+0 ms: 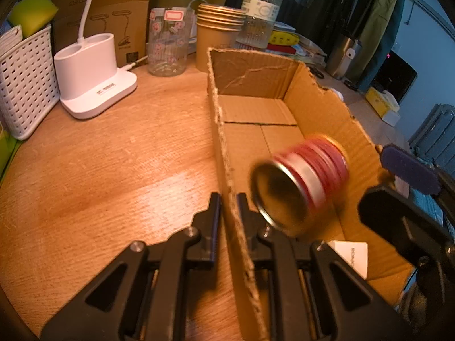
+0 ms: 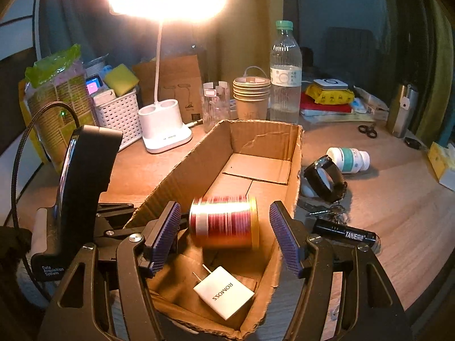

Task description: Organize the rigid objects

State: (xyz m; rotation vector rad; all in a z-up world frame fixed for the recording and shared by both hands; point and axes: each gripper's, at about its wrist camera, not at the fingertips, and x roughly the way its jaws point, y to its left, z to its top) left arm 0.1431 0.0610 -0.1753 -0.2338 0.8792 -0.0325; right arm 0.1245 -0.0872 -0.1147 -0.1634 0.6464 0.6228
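My wooden desk is lit by one lamp. The can is motion-blurred, inside the box, free between my right gripper's spread fingers. My left gripper pinches the box wall. One charger lies in the box; outside are one flashlight, partly hidden, one watch and one pill bottle.

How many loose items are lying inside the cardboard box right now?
2. A red-and-gold can, blurred, lies on its side between the open right gripper's fingers; a white charger plug lies at the cardboard box's near end. Nothing else shows inside.
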